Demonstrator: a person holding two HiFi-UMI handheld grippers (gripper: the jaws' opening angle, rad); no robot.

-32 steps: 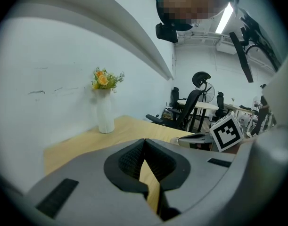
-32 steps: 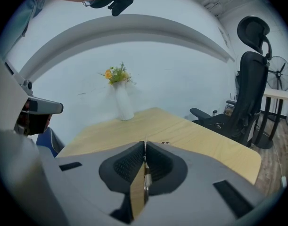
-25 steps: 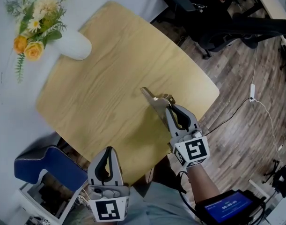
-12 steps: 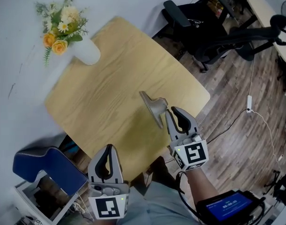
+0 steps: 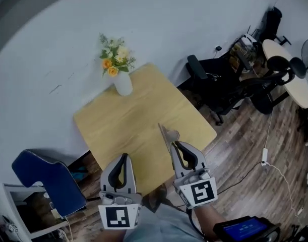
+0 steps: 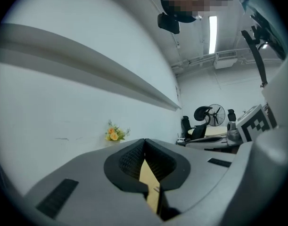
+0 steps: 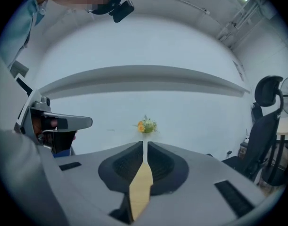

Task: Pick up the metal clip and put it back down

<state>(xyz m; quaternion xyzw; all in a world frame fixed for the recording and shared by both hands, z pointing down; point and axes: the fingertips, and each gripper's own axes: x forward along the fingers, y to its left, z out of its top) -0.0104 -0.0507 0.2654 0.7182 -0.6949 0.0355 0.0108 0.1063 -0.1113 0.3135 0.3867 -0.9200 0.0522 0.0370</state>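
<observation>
The metal clip (image 5: 167, 134) lies on the wooden table (image 5: 124, 121), close to its near right edge. My right gripper (image 5: 175, 144) is shut just behind the clip, tips almost at it; I cannot tell if they touch. The right gripper view shows those jaws (image 7: 144, 143) together with only a strip of table in the slit and no clip. My left gripper (image 5: 124, 157) hangs shut and holding nothing at the table's near edge, left of the right one. In the left gripper view its jaws (image 6: 144, 140) meet the same way.
A white vase of yellow flowers (image 5: 122, 82) stands at the table's far edge against the wall. A blue seat (image 5: 49, 176) is at the lower left. Black office chairs (image 5: 219, 92) and a round table (image 5: 291, 72) fill the right, with cables on the wooden floor.
The head view has pulled up and back, so the table looks smaller and more wall and room show. The clip stays by the right gripper's tips. Both grippers remain shut.
</observation>
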